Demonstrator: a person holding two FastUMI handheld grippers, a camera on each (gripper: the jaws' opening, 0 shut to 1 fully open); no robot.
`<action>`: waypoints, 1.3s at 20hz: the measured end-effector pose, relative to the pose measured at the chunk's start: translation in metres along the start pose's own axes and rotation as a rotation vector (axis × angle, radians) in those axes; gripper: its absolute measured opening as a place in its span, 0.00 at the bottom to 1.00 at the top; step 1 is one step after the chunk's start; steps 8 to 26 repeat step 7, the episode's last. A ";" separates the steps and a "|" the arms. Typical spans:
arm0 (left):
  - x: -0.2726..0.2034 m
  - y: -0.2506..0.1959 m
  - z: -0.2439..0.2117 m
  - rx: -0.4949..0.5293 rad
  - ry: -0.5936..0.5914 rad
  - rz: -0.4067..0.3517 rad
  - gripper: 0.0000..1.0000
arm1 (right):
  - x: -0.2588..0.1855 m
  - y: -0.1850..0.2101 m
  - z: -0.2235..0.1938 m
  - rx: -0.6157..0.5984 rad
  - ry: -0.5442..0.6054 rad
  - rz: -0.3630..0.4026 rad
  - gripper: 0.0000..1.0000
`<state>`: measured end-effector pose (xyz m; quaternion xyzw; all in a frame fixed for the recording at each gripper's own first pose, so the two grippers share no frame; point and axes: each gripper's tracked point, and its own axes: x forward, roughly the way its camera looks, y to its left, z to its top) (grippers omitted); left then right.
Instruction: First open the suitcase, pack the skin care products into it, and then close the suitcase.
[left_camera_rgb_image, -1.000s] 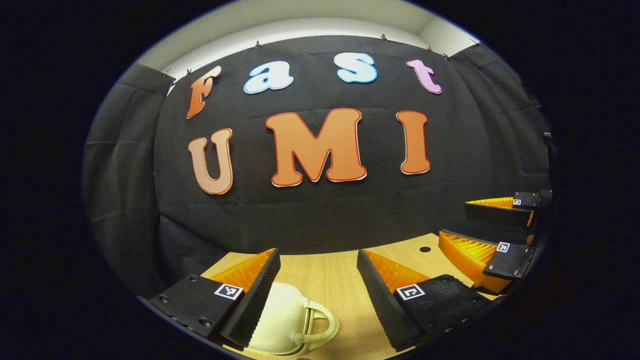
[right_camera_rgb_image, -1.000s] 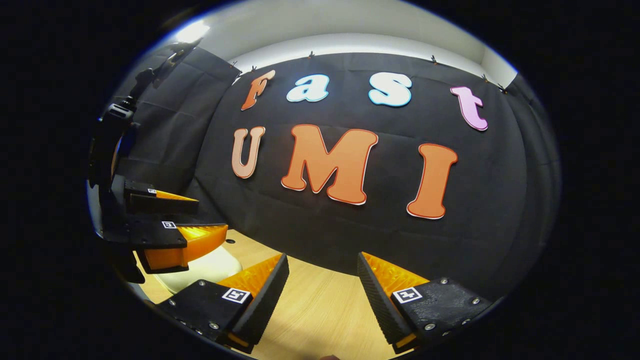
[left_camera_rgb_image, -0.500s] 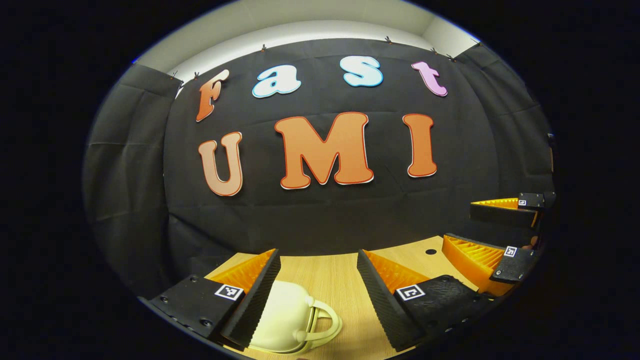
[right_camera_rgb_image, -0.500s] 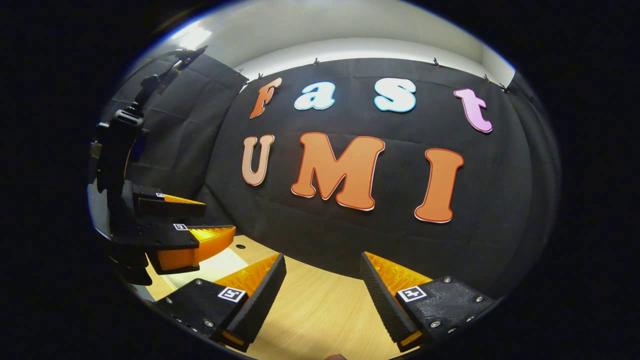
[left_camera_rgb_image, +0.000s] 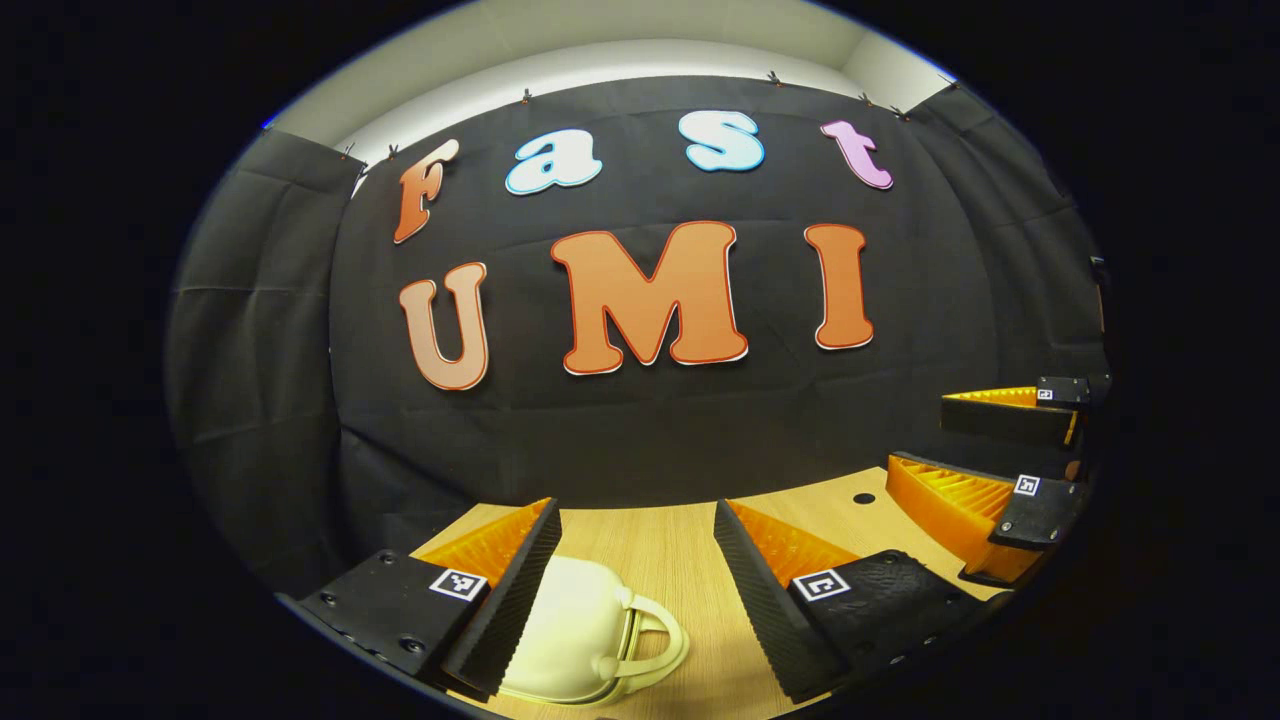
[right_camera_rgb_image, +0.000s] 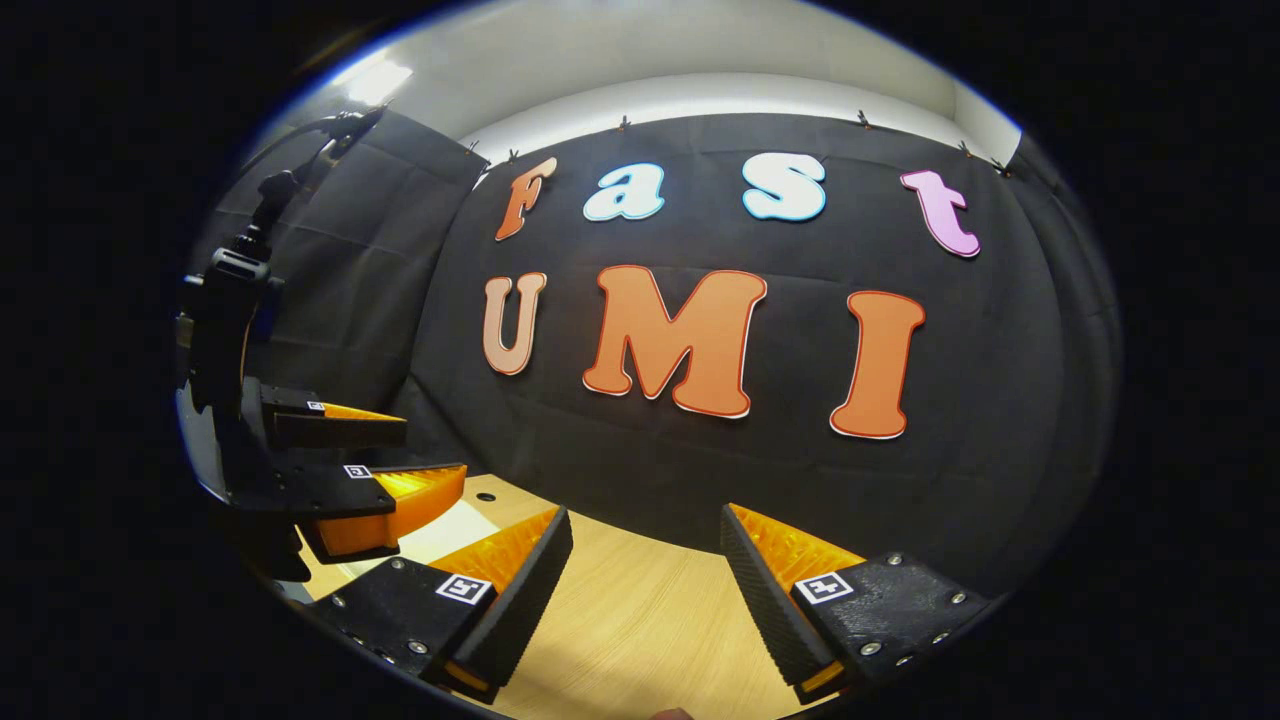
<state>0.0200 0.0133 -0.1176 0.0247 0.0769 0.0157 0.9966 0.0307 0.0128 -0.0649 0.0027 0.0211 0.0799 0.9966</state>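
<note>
Your cream suitcase (left_camera_rgb_image: 575, 630) has a matching cream handle (left_camera_rgb_image: 650, 640). It sits on a pale wood-grain table (left_camera_rgb_image: 660, 560) with 1 small dark hole (left_camera_rgb_image: 864, 498). Behind hangs plain black cloth (right_camera_rgb_image: 700, 480).

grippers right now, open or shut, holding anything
Left hand-held gripper: open, holding nothing; the cream suitcase lies on the table just ahead, between its fingers.
Right hand-held gripper: open, holding nothing.

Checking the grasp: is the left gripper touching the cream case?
Cannot tell. In the left gripper view, the case lies between open fingers of the left gripper, one finger overlapping it.
</note>
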 end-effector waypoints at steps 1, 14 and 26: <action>0.000 0.001 0.000 -0.002 -0.002 0.001 0.95 | -0.001 -0.001 -0.001 -0.004 0.002 -0.004 0.95; 0.000 0.003 0.002 0.000 -0.006 -0.003 0.95 | -0.005 -0.002 0.004 0.002 -0.002 -0.017 0.95; 0.000 0.003 0.002 0.000 -0.006 -0.003 0.95 | -0.005 -0.002 0.004 0.002 -0.002 -0.017 0.95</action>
